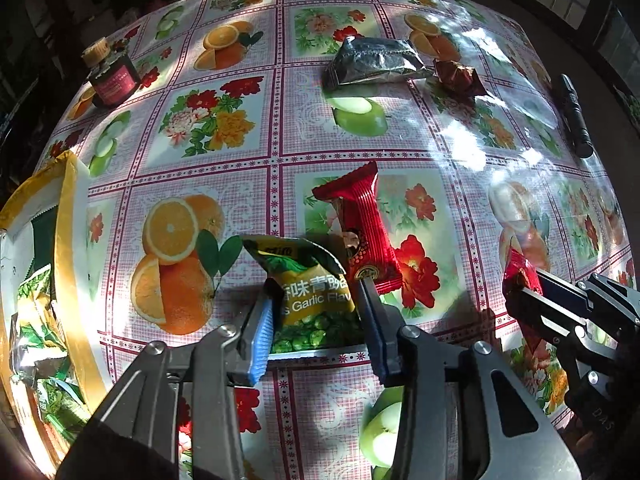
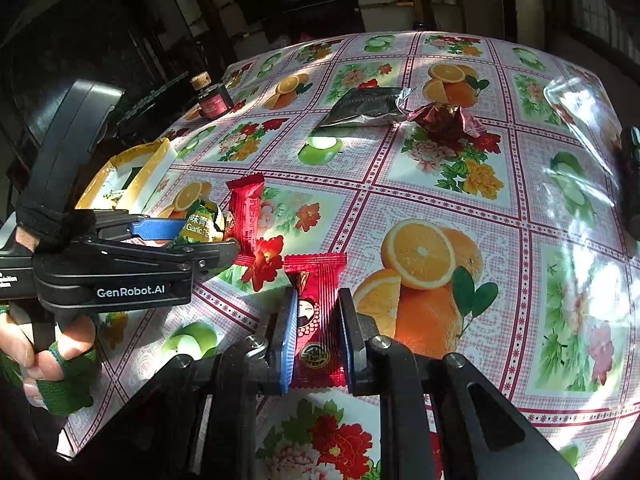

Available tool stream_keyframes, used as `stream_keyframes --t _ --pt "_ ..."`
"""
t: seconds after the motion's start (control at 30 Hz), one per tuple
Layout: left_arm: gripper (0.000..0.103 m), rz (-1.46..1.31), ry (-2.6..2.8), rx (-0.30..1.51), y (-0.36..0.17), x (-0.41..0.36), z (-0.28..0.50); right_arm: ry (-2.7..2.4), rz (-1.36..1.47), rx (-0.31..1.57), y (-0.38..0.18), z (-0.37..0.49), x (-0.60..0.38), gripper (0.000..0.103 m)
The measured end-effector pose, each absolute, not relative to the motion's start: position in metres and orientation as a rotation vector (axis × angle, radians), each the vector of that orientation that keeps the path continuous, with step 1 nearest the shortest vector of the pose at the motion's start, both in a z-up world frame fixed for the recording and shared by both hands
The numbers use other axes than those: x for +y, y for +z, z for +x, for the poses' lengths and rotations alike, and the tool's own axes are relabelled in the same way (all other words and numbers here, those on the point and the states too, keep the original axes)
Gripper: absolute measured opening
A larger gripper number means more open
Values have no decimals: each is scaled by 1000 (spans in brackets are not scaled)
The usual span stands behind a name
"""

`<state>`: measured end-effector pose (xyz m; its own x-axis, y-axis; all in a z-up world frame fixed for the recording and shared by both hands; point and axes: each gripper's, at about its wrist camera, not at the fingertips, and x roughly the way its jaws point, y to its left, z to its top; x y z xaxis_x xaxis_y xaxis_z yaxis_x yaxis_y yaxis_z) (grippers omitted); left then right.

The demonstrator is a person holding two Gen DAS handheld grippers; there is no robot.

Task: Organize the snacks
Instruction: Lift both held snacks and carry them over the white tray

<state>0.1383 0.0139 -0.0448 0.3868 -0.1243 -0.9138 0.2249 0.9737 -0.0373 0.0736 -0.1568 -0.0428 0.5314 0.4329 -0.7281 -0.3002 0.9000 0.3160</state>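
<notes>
Left wrist: left tongs [image 1: 316, 300] clamped on green pea packet [image 1: 310, 280]; yellow box [image 1: 60, 280] lies left of tongs, near.
Right wrist: right tongs [image 2: 318, 334] clamped on red bar [image 2: 318, 316], long axis along fingers; box [image 2: 132, 176] far left, beyond left tongs [image 2: 208, 236].

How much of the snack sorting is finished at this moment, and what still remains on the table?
Done: several green packets already lie in the gold-edged box. In hand: the left gripper is shut on a green pea packet, and the right gripper on a red wafer packet. Left: another red packet, a silver packet and a dark red wrapped candy.
</notes>
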Motion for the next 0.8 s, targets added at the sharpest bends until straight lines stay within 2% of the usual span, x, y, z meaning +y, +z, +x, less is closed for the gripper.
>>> stream_keyframes --t 0.13,0.33,0.8 --pt "38 52 -230 1148 -42 21 118 471 286 860 -29 47 -170 18" --pt "36 -2 -231 1087 -25 40 66 479 332 806 -12 16 -174 18" --pt "37 114 78 934 8 77 6 583 396 781 -7 0 -137 18"
